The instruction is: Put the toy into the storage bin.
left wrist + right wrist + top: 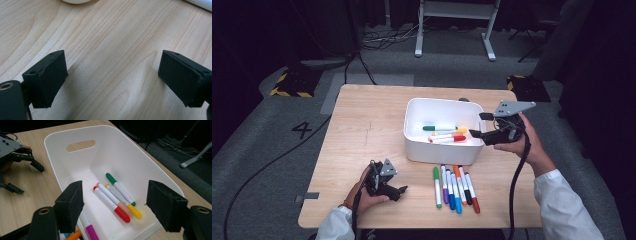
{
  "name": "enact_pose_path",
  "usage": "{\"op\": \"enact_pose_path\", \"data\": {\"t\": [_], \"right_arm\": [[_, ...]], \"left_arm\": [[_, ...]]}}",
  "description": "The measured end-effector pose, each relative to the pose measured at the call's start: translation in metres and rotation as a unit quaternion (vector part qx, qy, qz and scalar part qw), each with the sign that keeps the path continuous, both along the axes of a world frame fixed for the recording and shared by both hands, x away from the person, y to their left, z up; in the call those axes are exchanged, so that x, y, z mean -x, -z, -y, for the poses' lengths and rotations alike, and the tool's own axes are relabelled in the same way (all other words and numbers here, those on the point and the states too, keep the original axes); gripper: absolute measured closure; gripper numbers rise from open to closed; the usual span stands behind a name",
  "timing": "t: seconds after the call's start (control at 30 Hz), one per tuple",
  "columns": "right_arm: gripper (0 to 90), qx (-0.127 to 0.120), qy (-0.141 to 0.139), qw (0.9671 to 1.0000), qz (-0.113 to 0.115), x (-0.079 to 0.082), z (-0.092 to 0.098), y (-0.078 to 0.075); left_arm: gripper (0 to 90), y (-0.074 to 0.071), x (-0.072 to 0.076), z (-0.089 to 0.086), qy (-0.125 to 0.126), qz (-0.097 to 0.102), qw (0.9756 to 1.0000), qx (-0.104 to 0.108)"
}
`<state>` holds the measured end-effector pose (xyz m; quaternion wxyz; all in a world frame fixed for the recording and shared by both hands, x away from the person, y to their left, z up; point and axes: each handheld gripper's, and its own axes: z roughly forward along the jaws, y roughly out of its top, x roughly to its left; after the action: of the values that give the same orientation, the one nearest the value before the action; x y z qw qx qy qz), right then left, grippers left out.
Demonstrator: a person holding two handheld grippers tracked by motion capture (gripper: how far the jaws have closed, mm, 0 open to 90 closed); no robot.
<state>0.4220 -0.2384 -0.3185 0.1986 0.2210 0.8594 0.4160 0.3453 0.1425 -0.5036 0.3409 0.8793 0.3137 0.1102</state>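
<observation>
The wooden table [362, 130] is lying under both grippers. In the left gripper view the white bin and a marker are peeking in at the top edge, cut off, so they are hard to make out. The white bin [414, 140] is sitting just in front of the right gripper [478, 125], and its near rim is hiding behind the black jaws in the right gripper view. The right gripper is hovering over the bin's right end with its jaws spread wide and nothing between them. Four markers [117, 200] are lying in the bin below it: green, yellow, peach and red. A row of markers [455, 187] is lying on the table between the two grippers, in front of the bin. The left gripper [399, 192] is resting low on the table, jaws apart, gripping nothing, well apart from the bin.
</observation>
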Motion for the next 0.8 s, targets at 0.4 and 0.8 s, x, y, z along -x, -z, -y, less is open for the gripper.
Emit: {"op": "enact_pose_path", "data": {"t": [0.4, 0.8], "right_arm": [[27.1, 0.000, 0.030, 0.9993, 0.023, 0.047, 0.048, 0.034], [27.4, 0.016, 0.025, 0.9981, -0.054, 0.085, 0.056, 0.121]], "left_arm": [[8.8, 0.000, 0.000, 0.000, -0.001, 0.000, 1.0000, 0.000], [8.9, 0.000, 0.001, 0.000, -0.002, 0.000, 1.0000, 0.001]]}}
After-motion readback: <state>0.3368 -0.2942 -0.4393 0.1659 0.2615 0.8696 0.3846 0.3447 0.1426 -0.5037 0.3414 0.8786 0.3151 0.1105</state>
